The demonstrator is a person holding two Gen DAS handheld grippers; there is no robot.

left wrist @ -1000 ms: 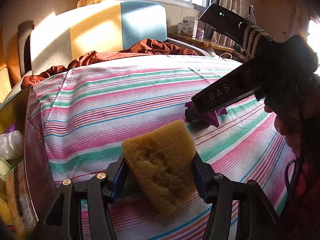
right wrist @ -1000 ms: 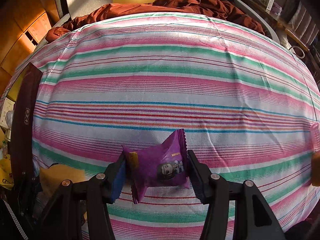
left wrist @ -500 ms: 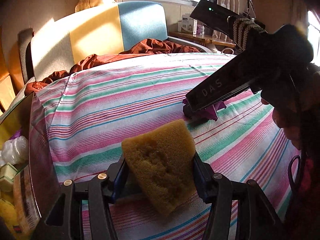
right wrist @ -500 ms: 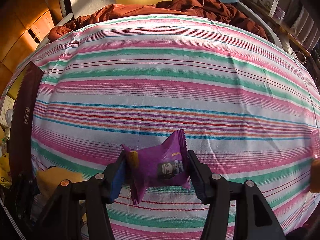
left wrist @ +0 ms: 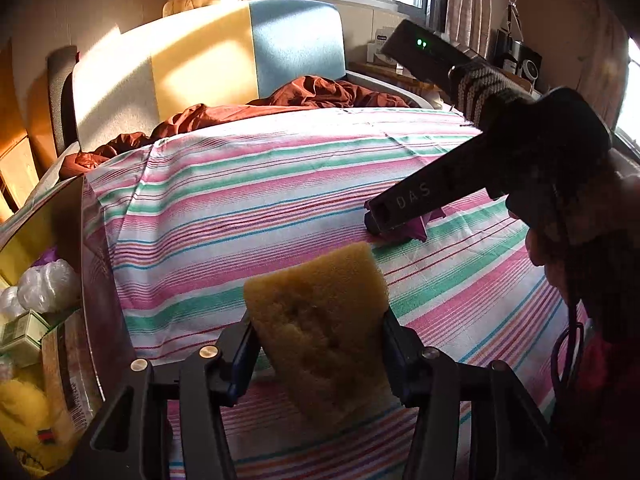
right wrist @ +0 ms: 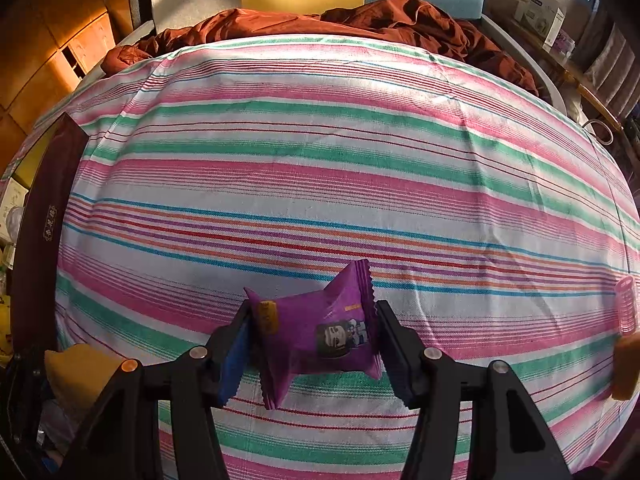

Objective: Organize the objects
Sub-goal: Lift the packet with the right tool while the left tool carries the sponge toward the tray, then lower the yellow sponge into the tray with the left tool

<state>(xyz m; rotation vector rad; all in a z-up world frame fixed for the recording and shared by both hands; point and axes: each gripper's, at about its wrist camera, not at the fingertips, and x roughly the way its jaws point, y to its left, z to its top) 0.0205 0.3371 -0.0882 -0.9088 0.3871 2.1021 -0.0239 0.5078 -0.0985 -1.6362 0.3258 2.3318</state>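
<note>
Left tongs are clamped on a sponge, a porous tan-yellow wedge with a pitted face, tilted so its top sticks up past the tips. The jaws have just been squeezing in a bit more, sponge between them. Off to their left there's a box with a dark glossy wall, stuffed with crinkly clear plastic and small cartons. Under everything is a woven sheet, pink, green and white stripes, slightly creased.

Ahead and to the right of the left tongs, the right tongs point steeply down at the sheet. In their own view they're gripping a packet, shiny purple foil, pillow-shaped with zigzag crimped ends, a small picture on the front. It's pinched sideways between the pads, puffed in the middle. Far right of those tongs, a ribbed pink cylinder lies at the sheet's edge.

Compared with a second ago: barely anything. Sponge and packet sit the same way in the jaws, and both views look slightly shifted.
</note>
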